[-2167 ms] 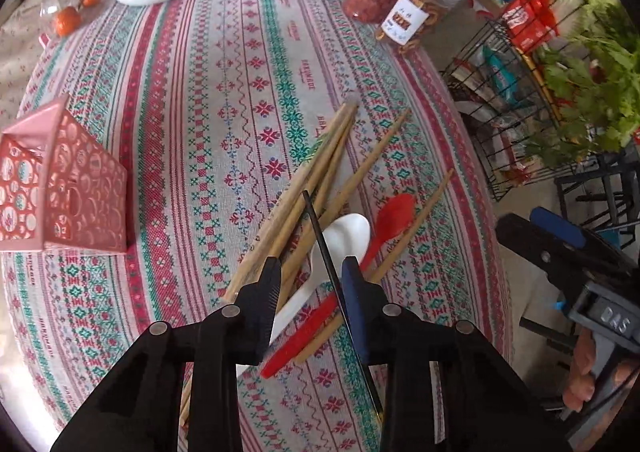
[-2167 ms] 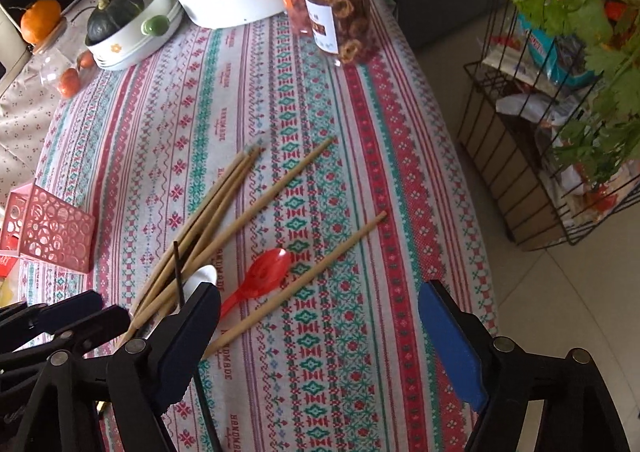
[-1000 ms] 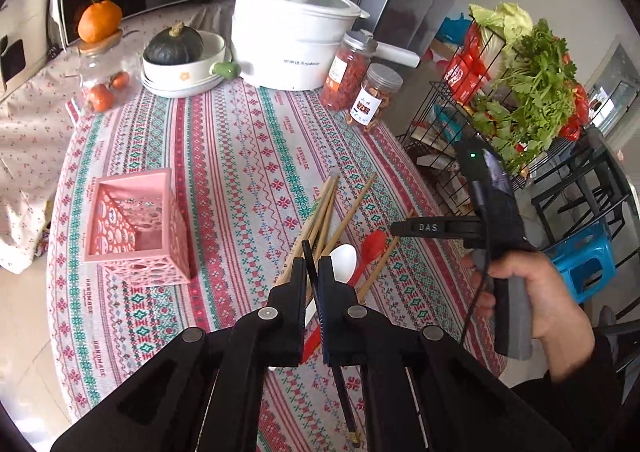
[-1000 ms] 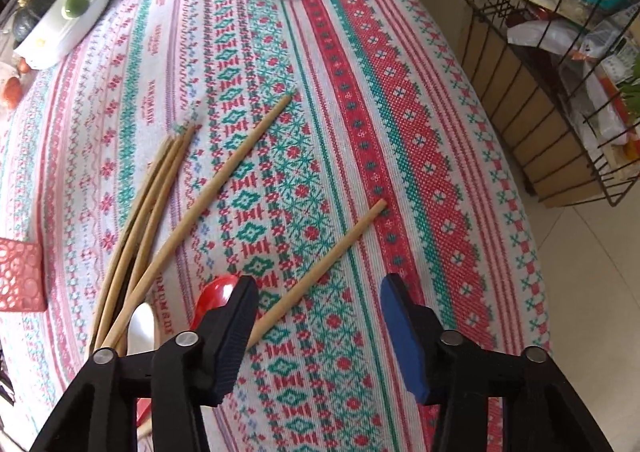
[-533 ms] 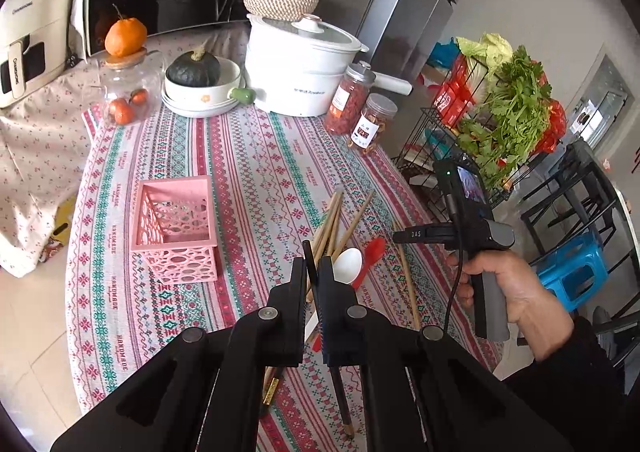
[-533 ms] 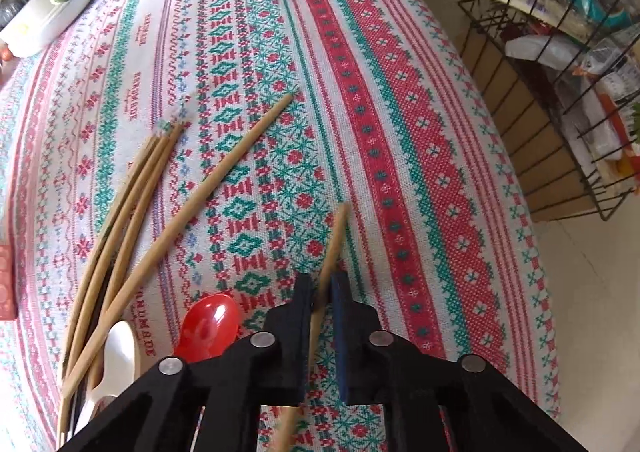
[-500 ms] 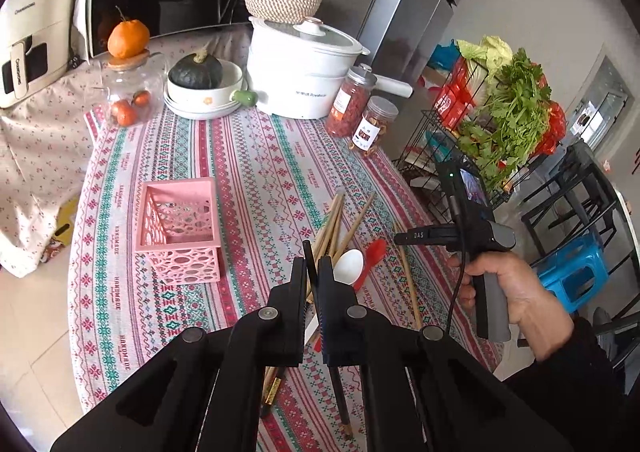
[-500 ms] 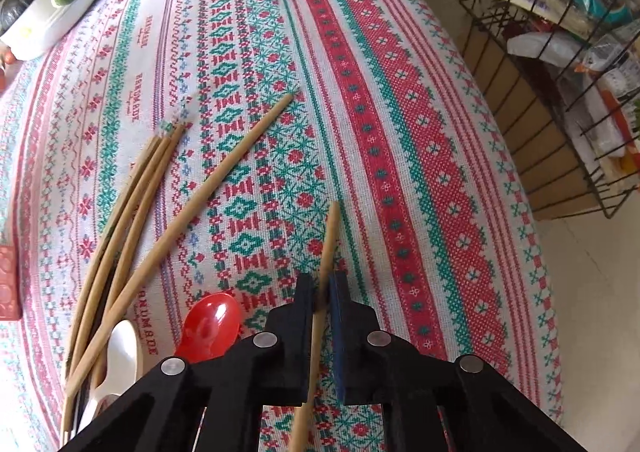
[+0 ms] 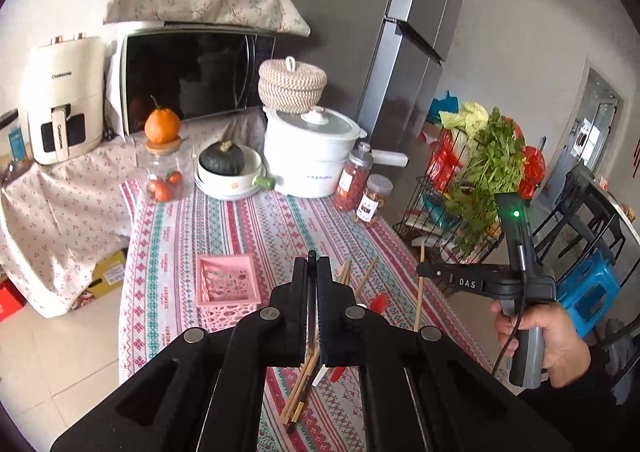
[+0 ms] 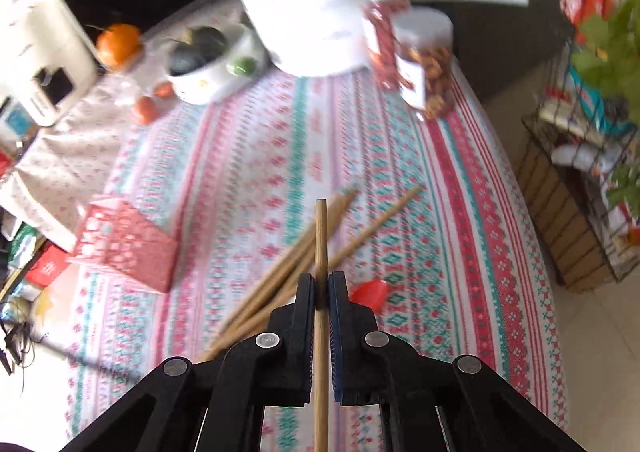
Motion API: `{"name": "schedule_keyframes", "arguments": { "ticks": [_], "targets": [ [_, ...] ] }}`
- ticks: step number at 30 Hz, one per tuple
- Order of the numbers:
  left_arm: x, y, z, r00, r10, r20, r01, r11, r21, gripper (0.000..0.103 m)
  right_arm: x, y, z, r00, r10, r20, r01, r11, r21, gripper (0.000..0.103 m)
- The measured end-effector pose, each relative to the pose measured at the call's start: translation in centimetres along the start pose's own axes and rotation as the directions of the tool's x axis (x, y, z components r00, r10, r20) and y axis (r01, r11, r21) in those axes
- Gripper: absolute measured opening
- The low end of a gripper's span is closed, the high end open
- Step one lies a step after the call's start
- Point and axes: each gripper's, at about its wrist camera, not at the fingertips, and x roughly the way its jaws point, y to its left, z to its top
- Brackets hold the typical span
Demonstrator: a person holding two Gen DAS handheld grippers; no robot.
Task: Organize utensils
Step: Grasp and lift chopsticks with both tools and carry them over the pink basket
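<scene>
Pink basket [image 9: 226,286]: on the striped tablecloth [image 9: 248,228], left of the left gripper's tips.
Left gripper [image 9: 313,272]: clamped on a dark chopstick [image 9: 311,316], which runs up between the pads and down below them.
Loose chopsticks [image 10: 288,272]: on the cloth under both grippers, beside what looks like a red spoon [image 10: 370,292]; this view is blurred.
Right gripper [image 10: 321,286]: clenched on a wooden chopstick [image 10: 320,236], upright between the pads, clear of the cloth.

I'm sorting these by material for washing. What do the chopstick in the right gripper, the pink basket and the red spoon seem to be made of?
Chopstick: probably bamboo or wood, judging by its matte, even tan shaft.
Pink basket: likely moulded plastic, with uniform colour and cut-out lattice walls.
Red spoon: apparently plastic, a bright solid red; it is too small and blurred to judge its gloss.
</scene>
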Motion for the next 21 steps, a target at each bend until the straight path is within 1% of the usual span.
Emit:
{"name": "schedule_keyframes", "arguments": {
  "ticks": [4, 8, 11, 15, 18, 21],
  "targets": [
    [-2.2, -0.2, 1.3, 0.995, 0.036, 0.094, -0.037, 0.999, 0.014, 0.004, -3.2, 2.6, 0.5, 0.994, 0.049, 0.101, -0.042, 0.997, -0.065, 0.005],
    [-3.7, 0.2, 2.4, 0.983, 0.067, 0.172, -0.069, 0.998, 0.005, 0.003, -5.4, 4.8, 1.3, 0.977, 0.097, 0.191, -0.077, 0.991, -0.109, 0.005],
    [-4.4, 0.7, 3.3, 0.970, 0.093, 0.226, -0.093, 0.996, -0.011, 0.003, -6.5, 6.2, 2.0, 0.958, 0.137, 0.250, -0.107, 0.985, -0.133, 0.005],
    [-4.9, 1.4, 4.1, 0.942, 0.145, 0.302, -0.145, 0.989, -0.024, 0.004, -7.8, 7.7, 2.9, 0.930, 0.192, 0.313, -0.151, 0.977, -0.149, 0.005],
    [-4.4, 2.3, 4.7, 0.927, 0.181, 0.330, -0.177, 0.983, -0.041, 0.003, -8.1, 8.9, 3.8, 0.914, 0.230, 0.334, -0.182, 0.969, -0.167, 0.005],
    [-3.4, 3.3, 5.3, 0.924, 0.194, 0.328, -0.184, 0.981, -0.062, 0.003, -8.4, 10.3, 4.7, 0.898, 0.268, 0.349, -0.213, 0.959, -0.188, 0.005]
  ]
}}
